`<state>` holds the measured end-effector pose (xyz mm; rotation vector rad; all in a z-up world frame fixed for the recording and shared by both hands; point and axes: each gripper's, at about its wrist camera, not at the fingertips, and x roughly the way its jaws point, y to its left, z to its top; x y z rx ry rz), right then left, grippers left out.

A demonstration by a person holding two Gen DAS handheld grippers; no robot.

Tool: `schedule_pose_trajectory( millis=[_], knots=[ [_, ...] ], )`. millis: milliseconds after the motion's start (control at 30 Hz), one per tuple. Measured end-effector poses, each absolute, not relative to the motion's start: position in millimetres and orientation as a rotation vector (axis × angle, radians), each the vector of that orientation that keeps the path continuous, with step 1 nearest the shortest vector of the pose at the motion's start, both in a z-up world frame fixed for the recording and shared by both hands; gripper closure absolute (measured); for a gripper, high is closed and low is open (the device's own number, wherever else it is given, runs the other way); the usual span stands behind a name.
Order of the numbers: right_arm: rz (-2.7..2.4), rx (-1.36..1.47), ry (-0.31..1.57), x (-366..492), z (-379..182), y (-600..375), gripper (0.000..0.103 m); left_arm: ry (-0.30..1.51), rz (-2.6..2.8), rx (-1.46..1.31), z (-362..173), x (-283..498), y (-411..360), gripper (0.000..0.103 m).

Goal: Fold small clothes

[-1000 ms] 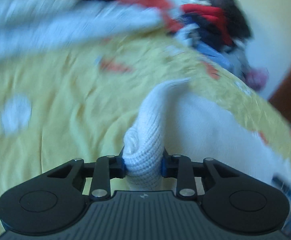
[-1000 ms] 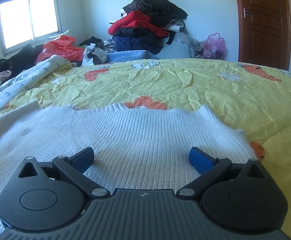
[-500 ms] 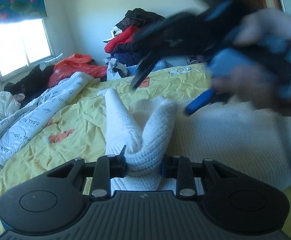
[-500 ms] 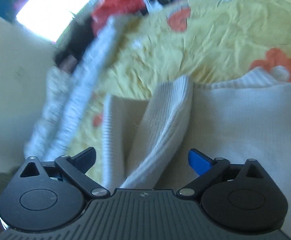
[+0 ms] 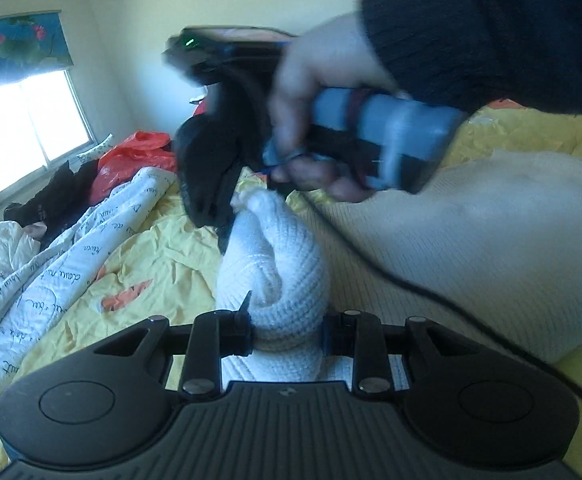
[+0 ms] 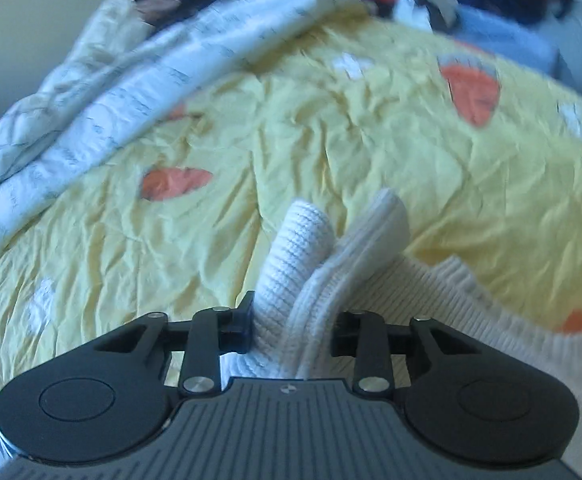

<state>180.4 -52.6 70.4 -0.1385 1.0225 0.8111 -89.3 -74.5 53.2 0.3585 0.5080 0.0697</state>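
Soft, limp white ribbed-knit sweater (image 5: 471,248) spread on crumpled yellow patterned bedcover (image 6: 291,128). Left gripper (image 5: 287,330) clamped on bunched knit; right gripper (image 6: 291,330) likewise pinching a ribbed fold. Light, stretchy, probably sagging between grips; best held at edges.

Left claw (image 5: 287,330) around white sweater (image 5: 471,248)

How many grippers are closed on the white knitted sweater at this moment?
2: the left gripper pinches a bunched sweater fold; the right gripper pinches its ribbed edge further along.
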Motion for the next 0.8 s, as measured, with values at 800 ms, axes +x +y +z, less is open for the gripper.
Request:
schedule_pose_trajectory(
  millis=[800],
  knots=[
    [0.483, 0.374, 0.935, 142.8, 31.1, -428.5, 0.061, 0.451, -0.484, 0.548, 32.6, -110.3, -277.2, 0.066]
  ],
)
